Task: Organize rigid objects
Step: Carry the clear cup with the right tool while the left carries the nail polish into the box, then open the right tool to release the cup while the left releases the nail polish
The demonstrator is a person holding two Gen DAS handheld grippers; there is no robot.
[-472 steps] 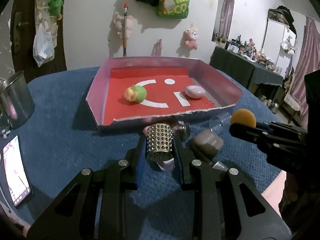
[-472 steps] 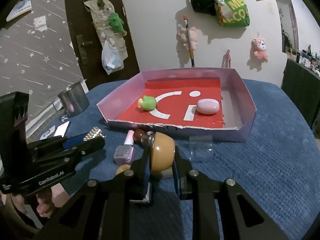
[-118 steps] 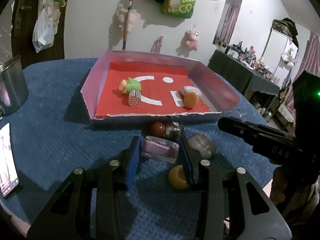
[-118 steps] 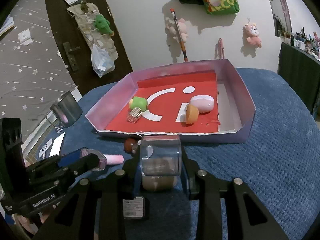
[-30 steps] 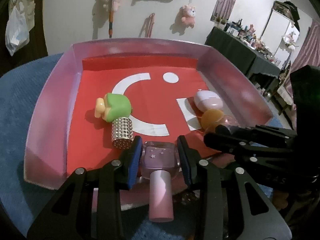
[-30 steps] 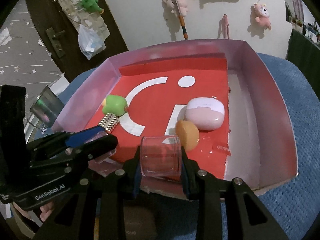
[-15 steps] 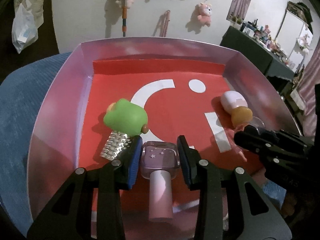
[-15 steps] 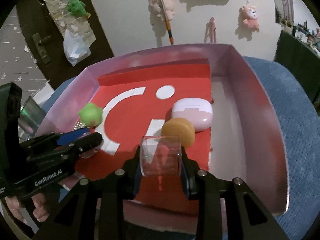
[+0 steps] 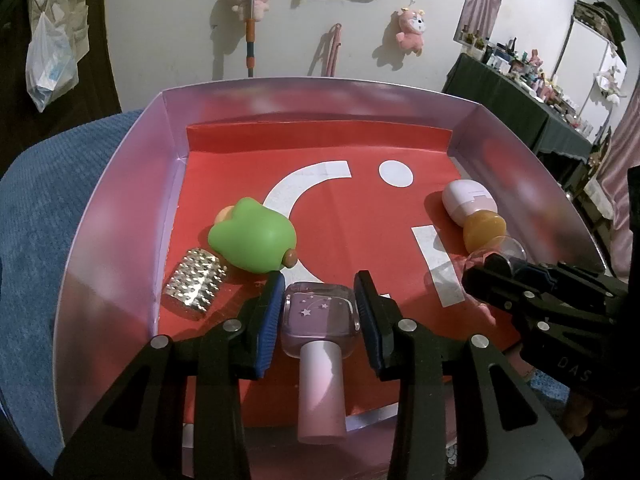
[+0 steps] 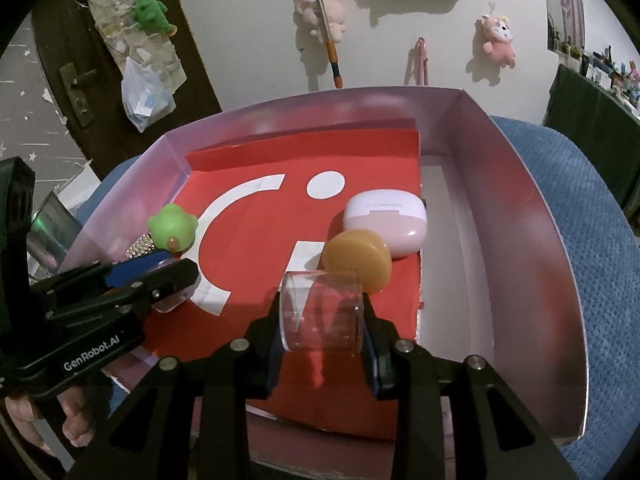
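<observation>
the left gripper (image 9: 320, 304) has its blue fingers (image 9: 272, 312) clamped on a purple nail polish bottle (image 9: 320, 316). the bottle's pink cap (image 9: 320, 392) points back toward the camera. the bottle hangs low over the near edge of the box (image 9: 120, 200), just in front of the green toy (image 9: 256, 240); i cannot tell if it touches the red floor (image 9: 360, 220).

the right gripper (image 10: 322, 312) has its fingers (image 10: 370, 344) clamped on a clear plastic cup (image 10: 320, 312). the cup lies on its side between them, with its open end away from the camera. it sits over the red floor near the front edge of the box, right by the orange round thing (image 10: 358, 258). i cannot tell if they touch.

inside the box, the green toy lies toward the left side. a shiny studded thing (image 9: 194, 284) lies just beside it, closer to the near left corner. on the right side a pink and white case (image 10: 386, 220) lies on the red floor, and the orange round thing rests against its front.

the red floor has a white curve and a white dot (image 10: 326, 184) on it. the box has pale purple walls. it stands on a worktop covered with a blue cloth (image 10: 580, 220).

a hand (image 10: 32, 420) holds the left gripper at the left edge of the right view.
</observation>
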